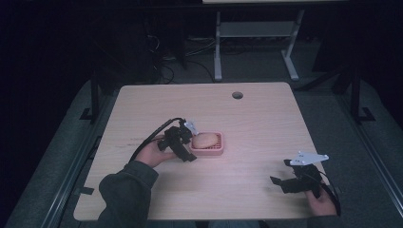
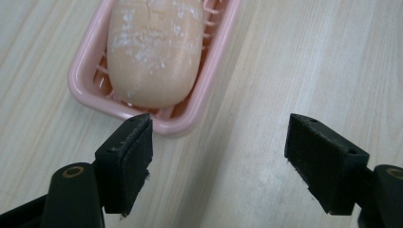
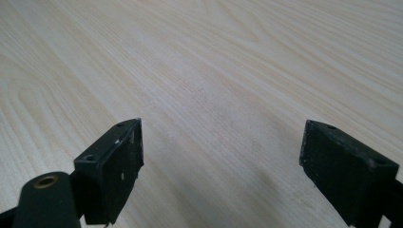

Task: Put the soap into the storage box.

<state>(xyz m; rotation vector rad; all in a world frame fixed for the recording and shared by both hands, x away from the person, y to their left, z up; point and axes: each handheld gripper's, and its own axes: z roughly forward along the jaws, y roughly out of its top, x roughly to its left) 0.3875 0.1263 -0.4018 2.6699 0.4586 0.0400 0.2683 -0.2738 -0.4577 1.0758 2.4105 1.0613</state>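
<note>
A peach-coloured bar of soap (image 1: 204, 140) (image 2: 154, 47) lies in a pink slotted soap dish (image 1: 216, 151) (image 2: 83, 78) near the middle of the wooden table. My left gripper (image 1: 189, 153) (image 2: 218, 156) sits just at the dish's left end, open, with nothing between its jaws; one jaw tip almost touches the dish rim. My right gripper (image 1: 280, 174) (image 3: 221, 166) rests low over bare wood near the table's front right, open and empty.
The light wood table (image 1: 247, 118) has a round cable hole (image 1: 237, 95) at the back. Beyond the far edge stand the white legs of another desk (image 1: 217, 47) and loose cables on the dark floor.
</note>
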